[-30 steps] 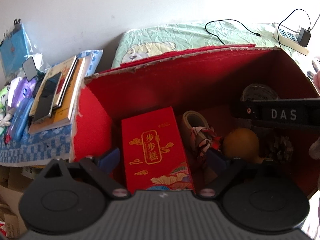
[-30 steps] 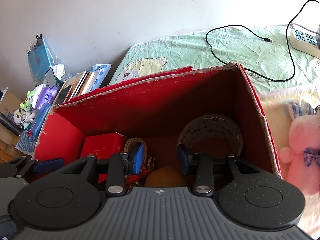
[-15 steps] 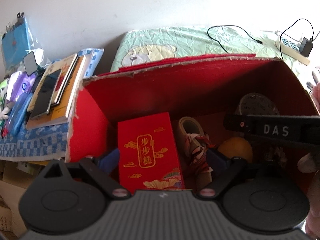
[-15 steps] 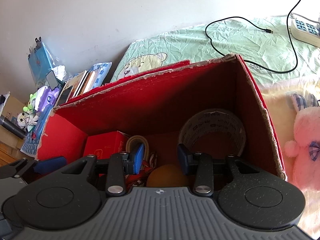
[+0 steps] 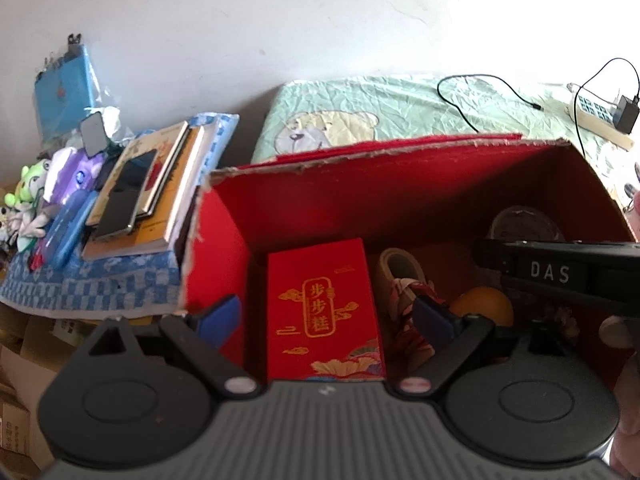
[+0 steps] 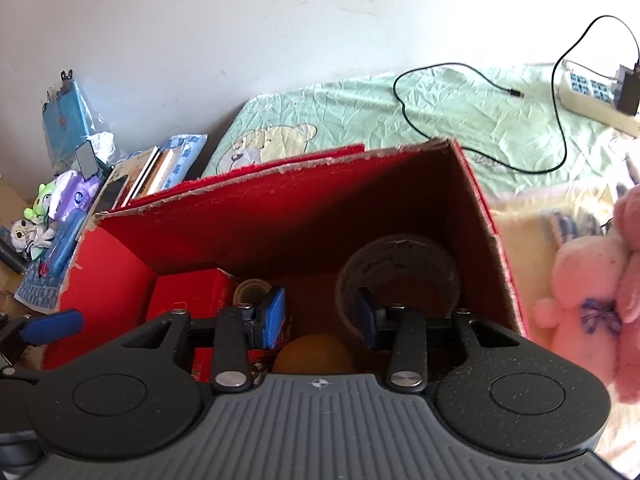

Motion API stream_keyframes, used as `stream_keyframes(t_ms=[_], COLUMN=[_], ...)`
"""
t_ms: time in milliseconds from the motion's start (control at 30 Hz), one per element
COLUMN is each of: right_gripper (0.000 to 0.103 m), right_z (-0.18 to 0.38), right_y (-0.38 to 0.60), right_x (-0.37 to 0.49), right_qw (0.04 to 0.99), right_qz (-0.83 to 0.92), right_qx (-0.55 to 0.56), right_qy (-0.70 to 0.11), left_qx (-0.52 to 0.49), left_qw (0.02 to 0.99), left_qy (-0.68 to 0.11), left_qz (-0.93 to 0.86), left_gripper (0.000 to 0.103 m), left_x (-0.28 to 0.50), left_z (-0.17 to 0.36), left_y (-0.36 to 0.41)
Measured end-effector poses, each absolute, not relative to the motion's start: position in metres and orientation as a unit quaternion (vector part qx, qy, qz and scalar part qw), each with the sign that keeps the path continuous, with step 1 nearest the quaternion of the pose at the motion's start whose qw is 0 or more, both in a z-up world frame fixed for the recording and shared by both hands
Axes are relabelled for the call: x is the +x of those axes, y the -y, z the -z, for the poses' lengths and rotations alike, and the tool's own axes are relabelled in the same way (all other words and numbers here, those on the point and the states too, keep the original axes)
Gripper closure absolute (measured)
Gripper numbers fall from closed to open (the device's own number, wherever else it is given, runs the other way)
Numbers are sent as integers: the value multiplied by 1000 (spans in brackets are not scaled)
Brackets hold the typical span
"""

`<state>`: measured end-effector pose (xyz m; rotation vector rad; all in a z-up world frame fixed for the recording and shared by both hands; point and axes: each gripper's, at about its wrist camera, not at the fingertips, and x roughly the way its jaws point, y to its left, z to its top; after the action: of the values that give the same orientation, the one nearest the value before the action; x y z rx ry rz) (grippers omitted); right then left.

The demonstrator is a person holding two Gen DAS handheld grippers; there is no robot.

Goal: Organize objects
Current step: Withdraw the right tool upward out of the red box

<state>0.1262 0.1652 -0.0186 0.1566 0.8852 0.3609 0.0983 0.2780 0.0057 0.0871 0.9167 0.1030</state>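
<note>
Cardboard, torn along its rim, forms the red box (image 6: 280,216) holding a glossy rectangular red packet (image 5: 324,312) at left, a round orange fruit (image 6: 314,354) and a clear tape roll (image 6: 400,264) at far right. Left gripper (image 5: 326,316) and right gripper (image 6: 320,316) hover above with jaws spread, pinching nothing.

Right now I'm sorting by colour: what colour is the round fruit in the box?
Orange, clearest in the left wrist view.

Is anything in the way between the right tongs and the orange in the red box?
Nothing visible does. The right tongs hang open just above the orange, gap clear, with the tape roll behind.
</note>
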Motion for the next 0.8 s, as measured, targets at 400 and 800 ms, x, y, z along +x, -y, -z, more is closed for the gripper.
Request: stream_keyframes(t_ms=[400,800], right_gripper=[51,41], right_z=[-5,-26], right_y=[-158,-142], right_x=[98,63], right_qw=[900,908], right_qz=[-175,-181], right_qx=[57,53], right_qy=[-396,-374], left_qx=[41,52], left_qw=[905,900], left_qy=[-418,-420], left_qz=[-69,-104], left_gripper=[6,5], left_x=[78,56], left_z=[-24,-39], left_y=[-273,-259])
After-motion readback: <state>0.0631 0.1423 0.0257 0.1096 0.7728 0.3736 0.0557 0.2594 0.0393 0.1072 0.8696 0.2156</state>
